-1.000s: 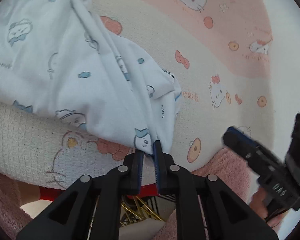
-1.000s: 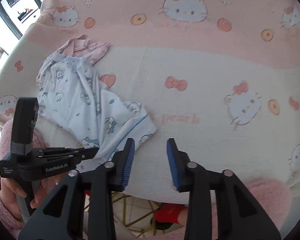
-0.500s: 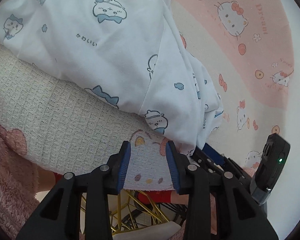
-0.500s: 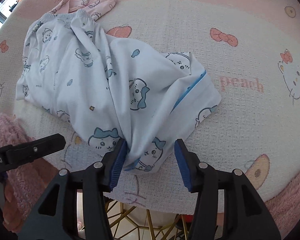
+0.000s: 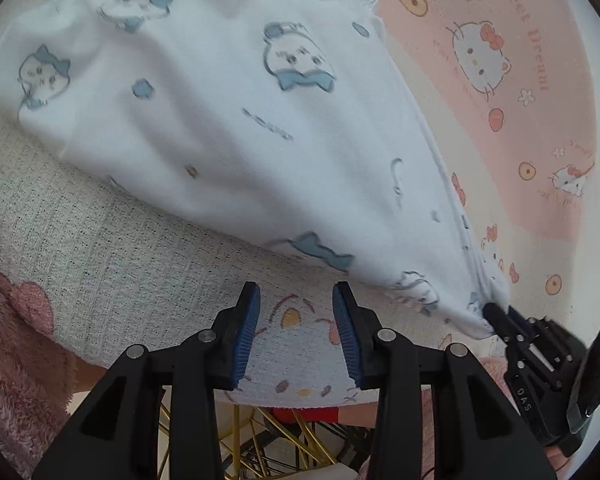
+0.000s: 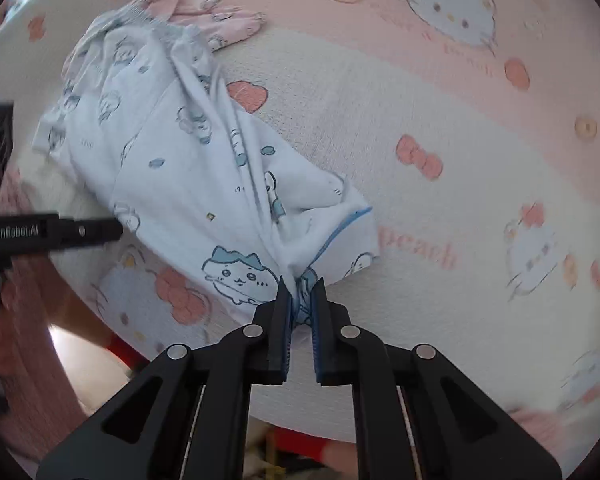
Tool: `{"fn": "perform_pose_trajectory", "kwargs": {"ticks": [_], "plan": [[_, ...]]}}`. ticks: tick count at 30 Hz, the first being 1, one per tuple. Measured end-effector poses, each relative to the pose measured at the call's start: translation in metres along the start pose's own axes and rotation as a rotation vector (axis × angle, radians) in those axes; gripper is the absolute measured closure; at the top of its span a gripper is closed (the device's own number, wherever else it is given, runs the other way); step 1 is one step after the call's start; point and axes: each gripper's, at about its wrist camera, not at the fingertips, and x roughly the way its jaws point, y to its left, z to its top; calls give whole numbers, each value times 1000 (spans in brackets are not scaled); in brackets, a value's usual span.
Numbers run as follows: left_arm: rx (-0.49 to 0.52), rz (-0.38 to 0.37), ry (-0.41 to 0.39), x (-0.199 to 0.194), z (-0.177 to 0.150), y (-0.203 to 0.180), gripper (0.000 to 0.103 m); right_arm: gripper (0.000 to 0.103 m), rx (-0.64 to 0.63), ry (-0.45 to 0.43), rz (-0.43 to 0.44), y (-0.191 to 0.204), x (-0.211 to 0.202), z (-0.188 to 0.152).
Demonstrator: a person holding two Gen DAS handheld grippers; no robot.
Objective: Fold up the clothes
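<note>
A waffle-textured blanket (image 6: 440, 92) printed with cartoon cats, bows and pink lettering covers the surface, cream in the near band and pink farther back; what lies under it cannot be told, though thin gold-coloured rods (image 5: 284, 440) show below its near edge. On the blanket lies a pale blue pair of pyjama trousers (image 6: 172, 168) printed with small blue-and-white cat figures, its gathered waistband at the far left and its legs running toward the near edge. Just beyond the waistband, touching it, sits a pink garment (image 6: 216, 20) with a similar print.

The right tool (image 6: 301, 296) is clamped on the near end of the trousers, where the cloth bunches into a narrow ridge between its blue pads (image 6: 318, 312); a hem with blue piping (image 6: 340, 232) folds out just beyond the grip. In the left wrist view the same tool (image 5: 496, 314) appears at the lower right, biting the corner of the white cloth (image 5: 260, 140).

The left tool (image 5: 296, 324) stands with its fingers apart and nothing between them, poised over bare blanket just short of the trousers' near edge. A fluffy pink sleeve (image 5: 16, 364) fills the lower left, probably the person's own, though it is blurred.
</note>
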Motion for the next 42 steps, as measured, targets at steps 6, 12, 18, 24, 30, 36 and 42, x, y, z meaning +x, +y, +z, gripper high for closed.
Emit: {"fn": "perform_pose_trajectory", "kwargs": {"ticks": [6, 12, 18, 24, 30, 36, 42], "plan": [[14, -26, 14, 2, -2, -7, 63, 96, -574, 240, -217, 18, -20, -21], [-53, -123, 50, 11, -5, -10, 56, 86, -470, 195, -146, -9, 0, -9], [-145, -295, 35, 11, 2, -12, 52, 58, 345, 37, 260, -52, 18, 2], [-180, -401, 30, 8, -2, -8, 51, 53, 179, 221, 167, -41, 31, -32], [-163, -378, 21, 8, -4, -10, 50, 53, 0, 341, -56, -81, -2, -58], [-162, -364, 8, 12, -5, -13, 50, 52, -151, 186, -49, -54, -33, -43], [-202, -397, -7, 14, -8, -1, 49, 53, 174, -36, 74, -30, 0, -38]]}}
